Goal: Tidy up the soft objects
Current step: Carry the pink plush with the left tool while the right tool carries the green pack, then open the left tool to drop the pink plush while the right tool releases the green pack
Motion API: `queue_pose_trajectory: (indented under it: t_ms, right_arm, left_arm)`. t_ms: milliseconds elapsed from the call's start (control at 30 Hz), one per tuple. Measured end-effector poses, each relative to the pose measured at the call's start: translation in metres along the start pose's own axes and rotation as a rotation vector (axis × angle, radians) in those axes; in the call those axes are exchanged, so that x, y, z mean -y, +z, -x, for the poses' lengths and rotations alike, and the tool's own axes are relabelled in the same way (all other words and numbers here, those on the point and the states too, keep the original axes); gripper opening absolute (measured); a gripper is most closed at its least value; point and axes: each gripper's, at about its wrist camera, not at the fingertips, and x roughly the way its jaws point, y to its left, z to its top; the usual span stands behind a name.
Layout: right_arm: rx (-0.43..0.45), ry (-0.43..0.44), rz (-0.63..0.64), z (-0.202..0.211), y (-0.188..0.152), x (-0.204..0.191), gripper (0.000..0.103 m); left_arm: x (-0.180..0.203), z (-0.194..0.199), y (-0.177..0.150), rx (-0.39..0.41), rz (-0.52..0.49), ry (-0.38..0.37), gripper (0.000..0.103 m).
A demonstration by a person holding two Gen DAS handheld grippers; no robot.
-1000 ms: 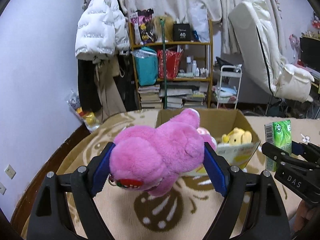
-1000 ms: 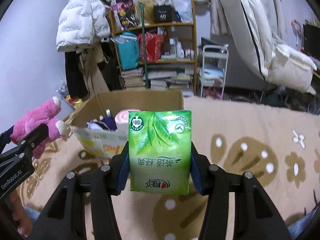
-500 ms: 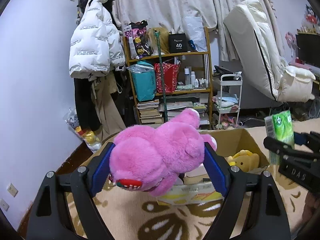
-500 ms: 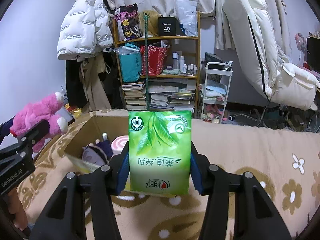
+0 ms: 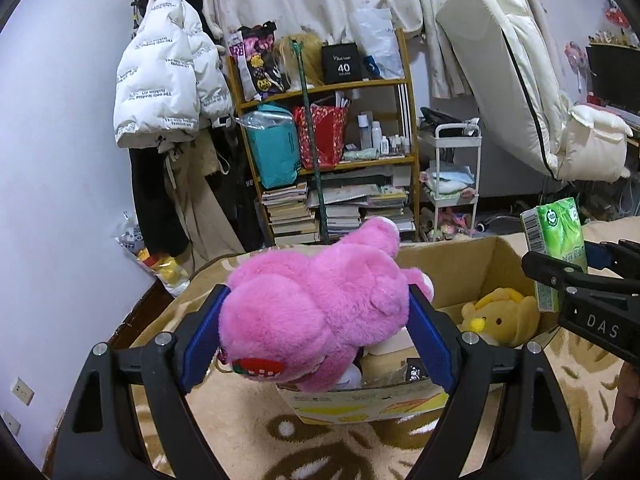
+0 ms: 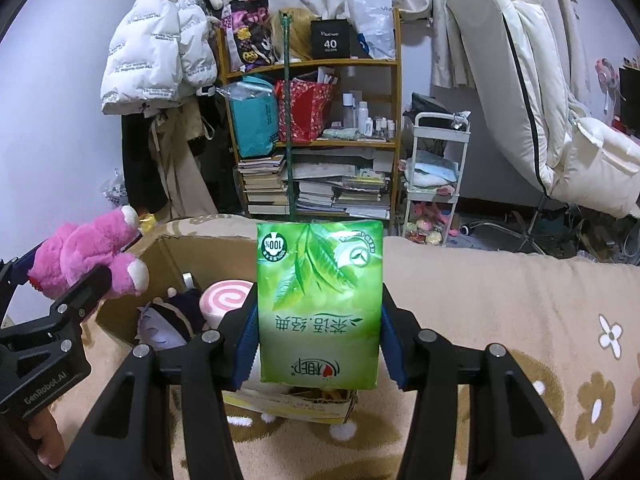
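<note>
Pink plush bear [image 5: 316, 312], left wrist view: it is clamped across the body between the blue pads of the left gripper [image 5: 314, 334] and hangs over the near wall of the open cardboard box [image 5: 448, 256]. A yellow plush [image 5: 500, 316] lies inside toward 3 o'clock. The right gripper [image 5: 592, 280] enters at 3 o'clock.

Right wrist view: the right gripper [image 6: 318, 332] grips a green tissue pack [image 6: 319, 306] by its side edges, upright, over the near wall of the box [image 6: 168, 248]. A pink swirl cushion [image 6: 224, 300] and a dark plush [image 6: 176, 312] lie at 9 o'clock.

Assessment: both items appear ready for deposit. Advise lowering each well inside the box walls before loosening, one tool at a time, the bear toward free space left of the yellow plush.
</note>
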Motion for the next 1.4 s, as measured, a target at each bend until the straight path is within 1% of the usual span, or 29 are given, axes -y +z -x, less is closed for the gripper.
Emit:
queue_pose_trajectory:
  t_ms: [133,233,300,400,500,667,967,1100,1167,1200,1267,1400]
  right_arm:
    - [-0.02,0.014,0.002,-0.009,-0.003,0.0,0.055]
    - [-0.025,0.012,-0.005,-0.013,-0.004,0.001,0.055]
    - [-0.041,0.002,-0.018,-0.015,-0.003,0.002,0.056]
    - [-0.055,0.02,-0.045,-0.017,-0.004,0.006,0.056]
    - [-0.063,0.049,-0.071,-0.018,-0.004,0.01,0.056]
    - [-0.075,0.052,-0.082,-0.019,-0.007,0.01,0.056]
    - [-0.061,0.071,-0.056,-0.016,-0.008,0.007,0.056]
    - [-0.057,0.077,-0.048,-0.015,-0.008,0.006,0.056]
    - [-0.056,0.077,-0.051,-0.015,-0.008,0.006,0.056]
    - [-0.055,0.077,-0.052,-0.015,-0.008,0.006,0.056]
    - [-0.054,0.083,-0.055,-0.014,-0.007,0.006,0.056]
    - [-0.045,0.099,-0.058,-0.011,-0.006,0.005,0.056]
  left_arm:
    - [0.0,-0.014,-0.003,-0.033,0.019,-0.011,0.084]
    - [0.0,-0.02,-0.006,-0.04,0.011,-0.002,0.085]
    - [0.001,-0.022,-0.008,-0.047,0.009,-0.009,0.085]
    - [0.001,-0.025,-0.009,-0.062,0.02,-0.033,0.087]
    - [0.002,-0.023,-0.01,-0.059,0.012,-0.029,0.088]
    - [0.005,-0.023,-0.013,-0.065,0.003,-0.022,0.088]
    - [-0.001,-0.025,-0.012,-0.085,0.027,-0.032,0.089]
    - [-0.001,-0.025,-0.012,-0.085,0.019,-0.031,0.09]
    - [-0.002,-0.025,-0.013,-0.084,0.017,-0.028,0.093]
    - [-0.002,-0.024,-0.012,-0.082,0.018,-0.026,0.097]
    - [-0.002,-0.021,-0.013,-0.065,0.016,-0.016,0.098]
    - [-0.003,-0.018,-0.014,-0.059,0.006,0.0,0.098]
